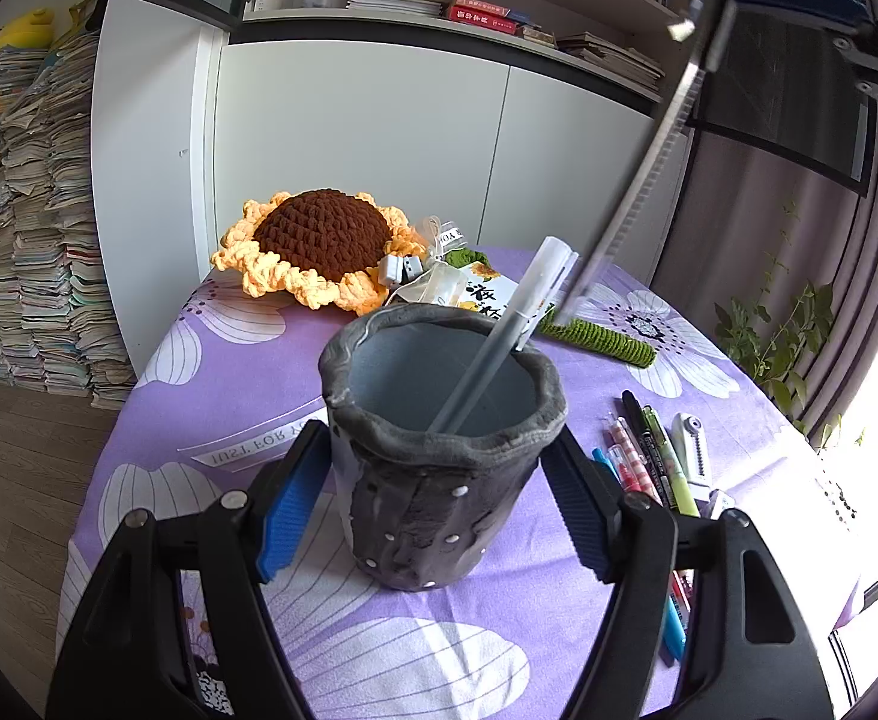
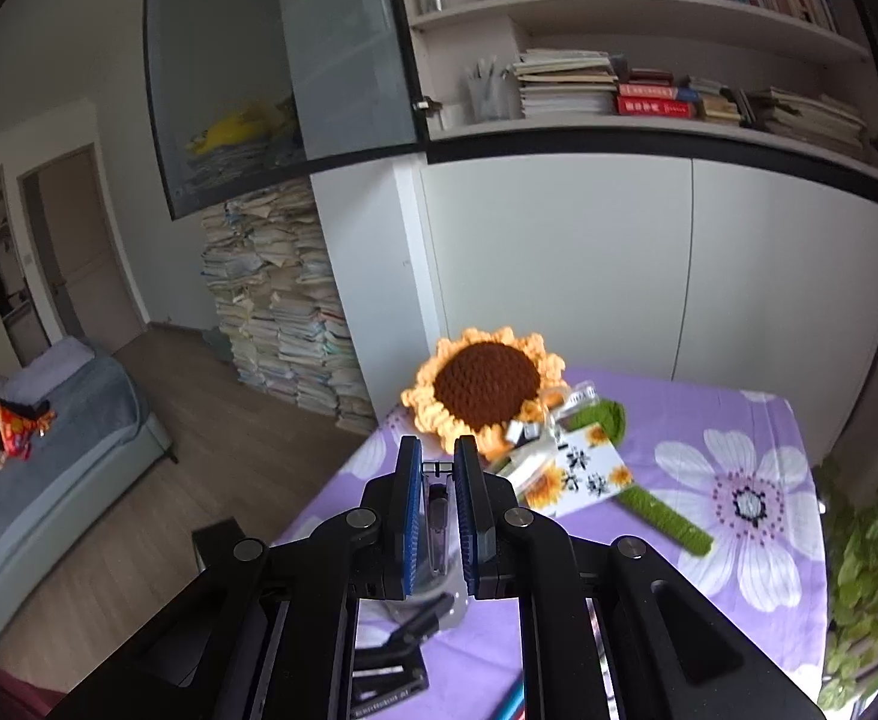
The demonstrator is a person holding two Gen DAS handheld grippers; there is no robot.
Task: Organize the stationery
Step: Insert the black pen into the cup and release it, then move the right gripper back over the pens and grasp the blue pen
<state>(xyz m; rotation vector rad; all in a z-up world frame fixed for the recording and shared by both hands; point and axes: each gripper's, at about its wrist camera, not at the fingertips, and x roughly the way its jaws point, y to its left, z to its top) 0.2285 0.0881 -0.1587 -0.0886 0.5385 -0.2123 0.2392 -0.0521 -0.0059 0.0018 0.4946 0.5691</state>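
Left tongs (image 1: pixel 439 492) clamp one grey pen holder (image 1: pixel 439 450) upright on the purple surface (image 1: pixel 228 396), one pen (image 1: pixel 499 348) leaning inside. Right tongs (image 2: pixel 439 516), raised, pinch one clear ruler (image 1: pixel 637 180). About six pens (image 1: pixel 655 456) lie beside the holder.

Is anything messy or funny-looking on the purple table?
Yes. Several pens lie loose on the purple cloth to the right of the grey pen pot, which holds only one grey pen, leaning. The pot's rim looks wavy and lumpy.
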